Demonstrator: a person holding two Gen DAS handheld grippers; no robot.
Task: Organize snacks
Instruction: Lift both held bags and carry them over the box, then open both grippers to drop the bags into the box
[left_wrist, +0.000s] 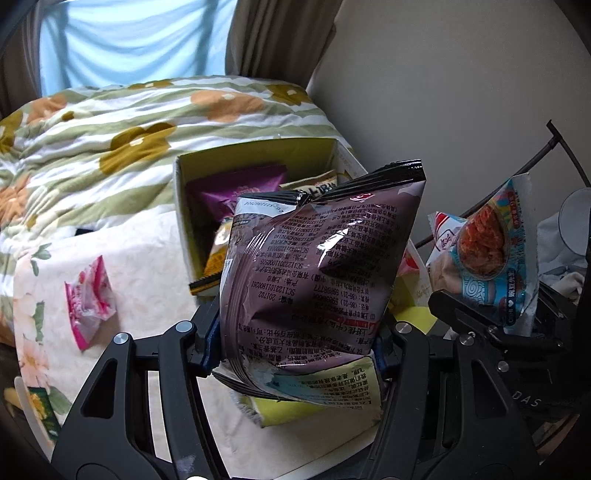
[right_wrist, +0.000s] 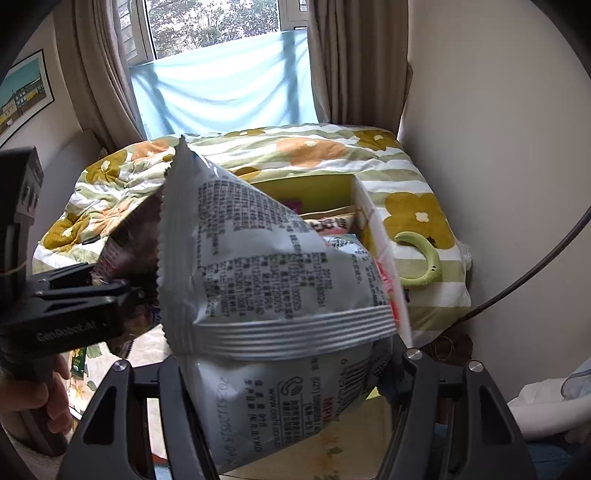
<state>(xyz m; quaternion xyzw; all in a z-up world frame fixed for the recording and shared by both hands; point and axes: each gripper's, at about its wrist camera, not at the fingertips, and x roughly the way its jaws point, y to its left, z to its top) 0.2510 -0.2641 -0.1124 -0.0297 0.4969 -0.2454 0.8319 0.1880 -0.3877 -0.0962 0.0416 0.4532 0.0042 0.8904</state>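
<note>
"GenRobot.AI" on left tool, "DAS" on right tool, possibly "201702" on dark snack bag

place: home bedroom | cues: floral quilt on bed, curtained window, framed picture

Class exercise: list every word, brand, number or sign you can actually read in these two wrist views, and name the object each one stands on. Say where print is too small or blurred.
"GenRobot.AI": on the left hand-held gripper, on its black body.
"DAS": on the black gear at lower right of the left wrist view.
"201702": on the dark purple snack bag, seen upside down.
"www.": start of a web address on the silver snack bag; the rest is blurred.
The bags' other fine print: too small to read.
</note>
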